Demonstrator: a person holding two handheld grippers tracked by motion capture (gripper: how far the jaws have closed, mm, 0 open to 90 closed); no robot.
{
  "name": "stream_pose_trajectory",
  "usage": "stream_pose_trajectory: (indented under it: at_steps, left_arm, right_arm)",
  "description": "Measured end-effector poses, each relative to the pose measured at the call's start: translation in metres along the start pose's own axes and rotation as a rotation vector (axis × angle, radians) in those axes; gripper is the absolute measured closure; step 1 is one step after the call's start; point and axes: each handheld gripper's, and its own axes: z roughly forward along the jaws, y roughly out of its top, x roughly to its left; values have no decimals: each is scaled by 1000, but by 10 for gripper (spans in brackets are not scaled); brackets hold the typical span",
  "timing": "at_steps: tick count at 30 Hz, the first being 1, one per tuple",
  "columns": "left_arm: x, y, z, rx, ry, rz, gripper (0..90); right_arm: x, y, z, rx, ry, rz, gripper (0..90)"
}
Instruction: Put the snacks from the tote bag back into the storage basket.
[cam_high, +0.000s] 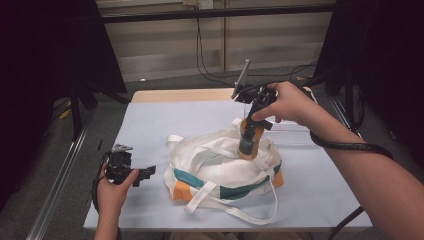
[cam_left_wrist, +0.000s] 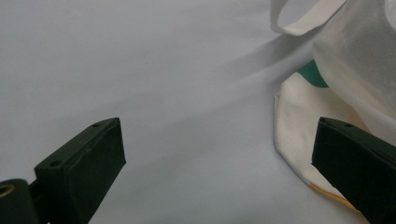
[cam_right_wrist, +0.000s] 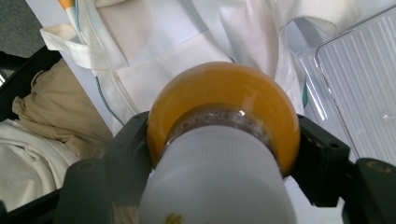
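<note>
At the lower left of the high view, the left gripper (cam_high: 146, 172) rests on the pale grey surface (cam_high: 150, 125), its fingers (cam_left_wrist: 84, 163) released and spread. At centre lies a crumpled white cloth tote bag with teal and orange panels (cam_high: 225, 172). Above its mouth the right gripper (cam_high: 256, 112) has its fingers (cam_right_wrist: 322, 158) clenched on an orange bottle with a white cap (cam_high: 249, 140), which stands nearly upright, base down in the bag's opening. A clear ribbed plastic tray (cam_right_wrist: 359, 93) lies at the right.

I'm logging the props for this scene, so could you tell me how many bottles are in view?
1. The orange bottle with a white cap stands in the right gripper, over the tote bag at mid-table. Others could be hidden inside the bag.
</note>
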Motion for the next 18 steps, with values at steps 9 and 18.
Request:
stream_pose_trajectory:
  at_steps: [9, 18]
  left_arm:
    - [0, 0, 0, -3, -1, -6, 24]
    - [0, 0, 0, -4, -1, -6, 24]
  right_arm:
    - [-6, 0, -5, -1, 8, 15, 297]
    - [-12, -2, -14, -8, 6, 37, 297]
